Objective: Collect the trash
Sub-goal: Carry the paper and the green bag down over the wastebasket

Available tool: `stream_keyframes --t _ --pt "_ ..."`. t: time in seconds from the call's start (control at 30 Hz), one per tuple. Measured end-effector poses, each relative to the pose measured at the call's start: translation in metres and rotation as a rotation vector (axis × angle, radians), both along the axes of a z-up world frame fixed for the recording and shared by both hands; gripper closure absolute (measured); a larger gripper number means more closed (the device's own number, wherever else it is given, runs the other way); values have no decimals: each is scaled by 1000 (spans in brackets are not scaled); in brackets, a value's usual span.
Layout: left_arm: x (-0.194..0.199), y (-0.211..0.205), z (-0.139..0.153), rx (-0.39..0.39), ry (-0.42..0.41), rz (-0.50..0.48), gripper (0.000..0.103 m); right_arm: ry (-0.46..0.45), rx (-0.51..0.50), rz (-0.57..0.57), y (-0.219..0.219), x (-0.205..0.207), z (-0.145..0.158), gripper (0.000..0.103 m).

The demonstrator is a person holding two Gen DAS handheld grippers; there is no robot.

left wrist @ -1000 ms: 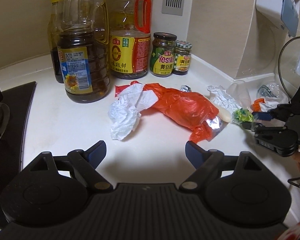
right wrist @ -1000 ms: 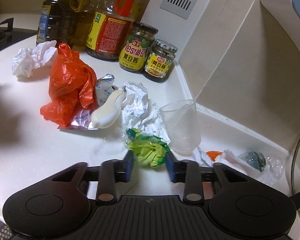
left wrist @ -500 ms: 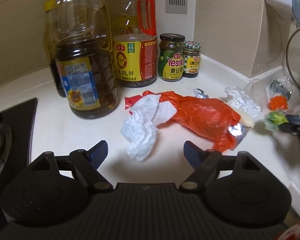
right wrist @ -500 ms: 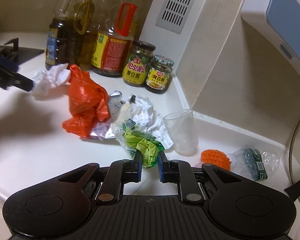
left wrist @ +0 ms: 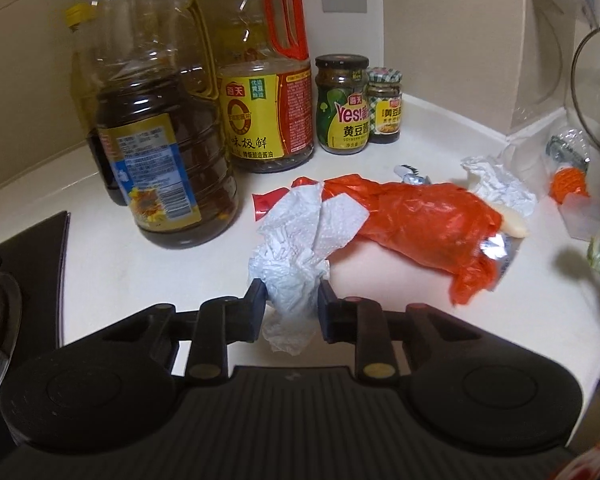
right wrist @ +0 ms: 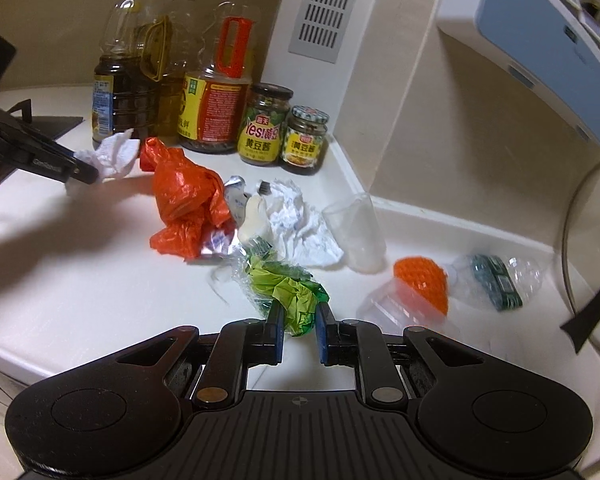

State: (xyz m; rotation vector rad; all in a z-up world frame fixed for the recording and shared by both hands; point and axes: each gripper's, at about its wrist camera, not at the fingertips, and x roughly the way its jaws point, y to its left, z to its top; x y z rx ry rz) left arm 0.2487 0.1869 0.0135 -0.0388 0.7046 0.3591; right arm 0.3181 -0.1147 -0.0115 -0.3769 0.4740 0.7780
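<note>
On the counter (left wrist: 148, 280), left fingers (left wrist: 256, 300) close on tissue (left wrist: 300, 248); right fingers (right wrist: 275, 320) pinch blurred wrapper (right wrist: 288, 296).

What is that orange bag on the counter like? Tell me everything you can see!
The orange plastic bag is thin, shiny and crumpled into a long wrinkled bundle lying flat on the white counter. A white paper towel overlaps one end; at the other, silver foil wrapper pokes out beneath it, and a pale cream piece rests against it. No gripper touches it.

Kitchen litter — its colours
White paper towel (left wrist: 300, 248), orange plastic bag (left wrist: 428, 224), green wrapper (right wrist: 288, 292) — on a white tabletop (left wrist: 500, 320).
</note>
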Motion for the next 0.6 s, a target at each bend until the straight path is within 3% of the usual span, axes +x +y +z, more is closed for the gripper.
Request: stream_keyframes --t 0.37,0.6 --pt "-84 -59 27 -128 -46 -106 79 93 74 -24 -27 -54 3 87" --pt "-128 -115 24 -193 -39 -223 79 137 60 -21 -52 -105 -6 87"
